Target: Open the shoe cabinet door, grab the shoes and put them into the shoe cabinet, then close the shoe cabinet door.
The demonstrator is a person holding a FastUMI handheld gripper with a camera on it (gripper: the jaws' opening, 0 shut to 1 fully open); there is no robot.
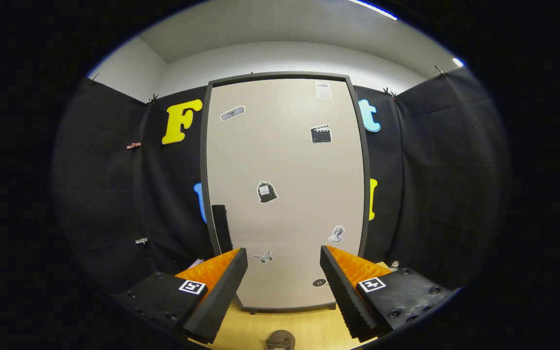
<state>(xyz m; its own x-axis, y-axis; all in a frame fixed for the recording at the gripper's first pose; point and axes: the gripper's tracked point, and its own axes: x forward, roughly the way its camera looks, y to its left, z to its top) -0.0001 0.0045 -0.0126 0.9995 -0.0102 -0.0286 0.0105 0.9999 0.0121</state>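
Hand-held gripper [284, 255]: released, fingers spread, empty | shoe cabinet door [285, 194]: closed, facing gripper, long axis vertical | handle [221, 228]: left edge

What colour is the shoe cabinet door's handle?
Black, a vertical bar on the beige door, handle shows best in gripper view, beyond the open gripper.

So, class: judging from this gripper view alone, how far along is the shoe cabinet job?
Nothing looks done yet. The shoe cabinet door stands shut, its dark handle at the left edge untouched. In hand: the hand-held gripper is open, with nothing between its fingers, facing the door from a short way off. Left: open the door, fetch the shoes, place them inside, close up. The small dark thing on the wooden floor cannot be identified.
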